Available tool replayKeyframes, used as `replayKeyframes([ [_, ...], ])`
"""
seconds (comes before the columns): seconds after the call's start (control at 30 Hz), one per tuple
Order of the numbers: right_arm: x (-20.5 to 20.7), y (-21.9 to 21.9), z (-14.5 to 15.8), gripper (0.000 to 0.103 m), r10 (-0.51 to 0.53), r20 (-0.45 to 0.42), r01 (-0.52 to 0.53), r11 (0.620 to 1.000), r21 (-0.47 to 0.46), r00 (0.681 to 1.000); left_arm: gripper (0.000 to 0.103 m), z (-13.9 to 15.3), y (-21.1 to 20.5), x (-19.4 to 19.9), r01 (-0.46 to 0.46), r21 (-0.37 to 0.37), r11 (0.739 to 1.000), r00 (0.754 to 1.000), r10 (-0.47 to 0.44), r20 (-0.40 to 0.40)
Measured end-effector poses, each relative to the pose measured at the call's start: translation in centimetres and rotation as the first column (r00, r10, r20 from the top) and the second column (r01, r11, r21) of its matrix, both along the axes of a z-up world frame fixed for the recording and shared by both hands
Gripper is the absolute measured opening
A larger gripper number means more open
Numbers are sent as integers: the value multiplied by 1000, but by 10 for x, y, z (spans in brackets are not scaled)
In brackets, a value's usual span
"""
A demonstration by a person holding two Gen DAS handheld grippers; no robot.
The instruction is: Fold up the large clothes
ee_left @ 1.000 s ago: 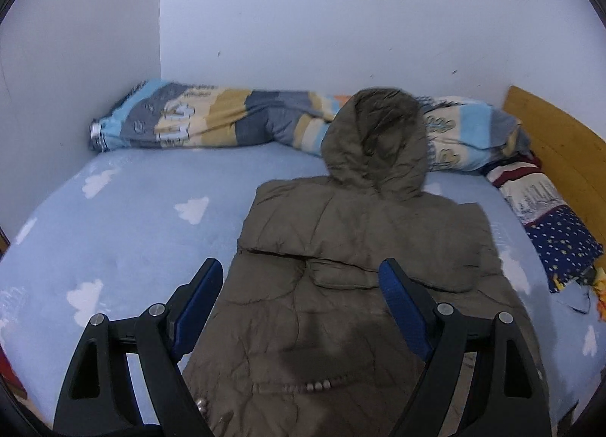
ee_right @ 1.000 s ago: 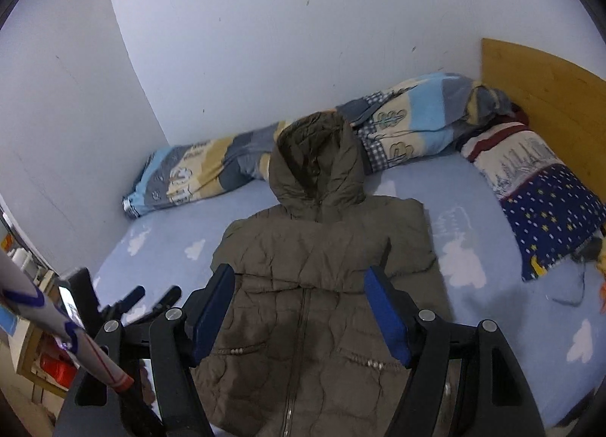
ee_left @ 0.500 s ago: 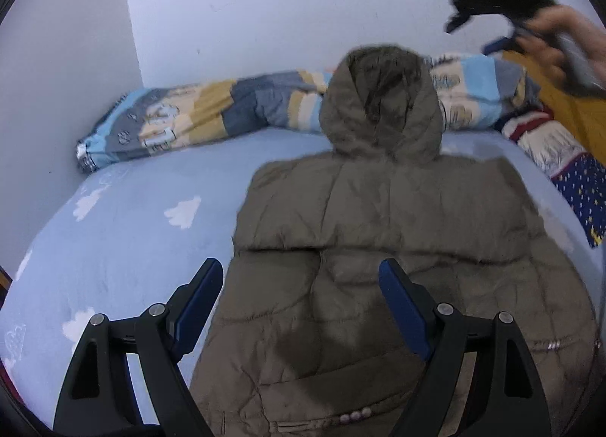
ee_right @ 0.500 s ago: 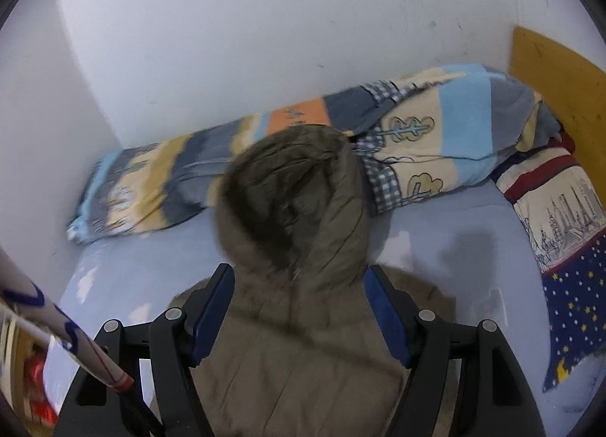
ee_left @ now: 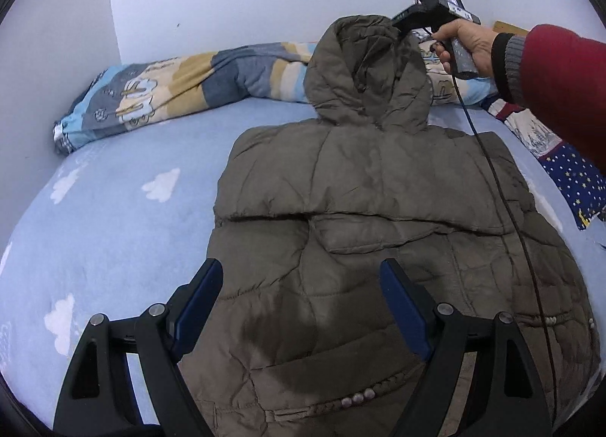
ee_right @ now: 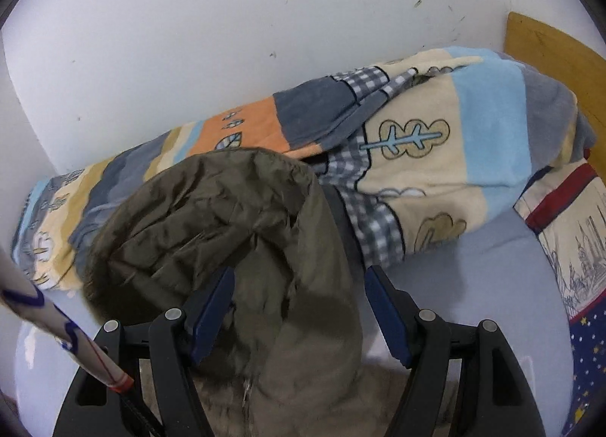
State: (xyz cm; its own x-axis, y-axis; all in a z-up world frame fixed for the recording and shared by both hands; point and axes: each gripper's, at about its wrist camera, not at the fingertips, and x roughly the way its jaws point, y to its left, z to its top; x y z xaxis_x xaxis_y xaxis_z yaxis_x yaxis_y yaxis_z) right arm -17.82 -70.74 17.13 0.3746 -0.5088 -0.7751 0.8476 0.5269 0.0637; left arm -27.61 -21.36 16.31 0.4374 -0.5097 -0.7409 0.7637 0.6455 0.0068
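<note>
An olive-brown hooded padded jacket [ee_left: 371,209] lies front-up on the light blue bed sheet [ee_left: 113,209], sleeves folded across the chest. Its hood [ee_left: 367,69] rests against the bedding at the back. My left gripper [ee_left: 303,304] is open and empty, low over the jacket's lower half. My right gripper [ee_right: 299,304] is open right at the hood [ee_right: 227,221], with hood fabric lying between its blue fingers [ee_right: 212,308]. In the left wrist view the right gripper's body [ee_left: 435,9] is held in a hand at the hood's top.
A rolled striped patterned blanket [ee_left: 181,85] lies along the white wall; it also shows in the right wrist view [ee_right: 435,156]. A starry blue pillow [ee_left: 575,179] and a wooden headboard [ee_right: 549,47] are at the right. A black cable [ee_left: 503,209] trails over the jacket.
My right gripper has moved forward from over the jacket's body up to the hood. My left gripper has moved a little closer to the jacket. Both stay open.
</note>
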Motion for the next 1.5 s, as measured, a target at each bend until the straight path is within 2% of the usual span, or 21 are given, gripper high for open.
replayKeyframes([
  [0.13, 14, -14, -16, 76, -33, -77, 28, 998, -61, 996, 84, -4, -1, 3, -5, 3, 1000, 1000, 5, -18],
  [0.2, 15, -18, -20, 75, -34, -78, 28, 996, -80, 996, 84, -7, -3, 2, 8, 11, 1000, 1000, -8, -23],
  [0.23, 14, -18, -23, 71, -19, -70, 14, 997, -77, 997, 84, -7, -5, 1, 9, 16, 1000, 1000, -8, -23],
  [0.27, 13, -19, -27, 37, 6, -65, -10, 998, -61, 998, 84, -9, -6, 1, 8, 20, 1000, 1000, -7, -25],
  [0.3, 14, -19, -32, 9, 18, -87, -22, 999, -45, 996, 84, -10, -7, 2, 8, 22, 1000, 1000, -7, -31],
  [0.33, 13, -17, -34, 10, 17, -104, -22, 998, -52, 994, 84, -10, -7, 2, 7, 23, 1000, 999, -6, -34],
  [0.6, -33, 35, 7, 8, 81, 7, -80, 990, -116, 997, 84, -3, -8, -1, -10, 5, 1000, 1000, 10, -17],
  [0.8, -101, 112, 52, 7, 175, 75, -164, 977, -139, 982, 84, 10, -1, 5, -65, -40, 997, 998, 65, -10],
  [0.93, -158, 169, 61, 7, 220, 117, -205, 971, -126, 968, 84, 17, 4, 13, -110, -78, 991, 994, 109, -22],
  [1.03, -201, 215, 43, 7, 224, 130, -214, 973, -87, 966, 84, 21, 6, 21, -143, -98, 985, 990, 140, -35],
  [1.1, -219, 238, 17, 7, 212, 91, -207, 976, -67, 973, 84, 23, 9, 26, -171, -115, 979, 985, 167, -41],
  [1.17, -226, 253, -27, 7, 174, -8, -174, 982, -79, 985, 84, 23, 10, 29, -188, -119, 975, 982, 182, -55],
  [1.23, -223, 247, -68, 7, 130, -57, -133, 990, -43, 990, 84, 23, 11, 32, -203, -123, 971, 978, 194, -79],
  [1.27, -217, 242, -93, 7, 118, -119, -124, 991, -40, 986, 84, 23, 12, 32, -204, -123, 971, 977, 195, -83],
  [1.3, -213, 239, -103, 7, 123, -151, -132, 990, -49, 981, 84, 23, 12, 32, -202, -120, 972, 978, 194, -79],
  [1.37, -207, 235, -114, 8, 117, -169, -134, 987, -92, 979, 84, 23, 12, 32, -197, -110, 974, 980, 190, -66],
  [1.5, -203, 238, -104, 10, 125, -146, -141, 984, -106, 981, 84, 20, 6, 32, -170, -103, 980, 984, 164, -70],
])
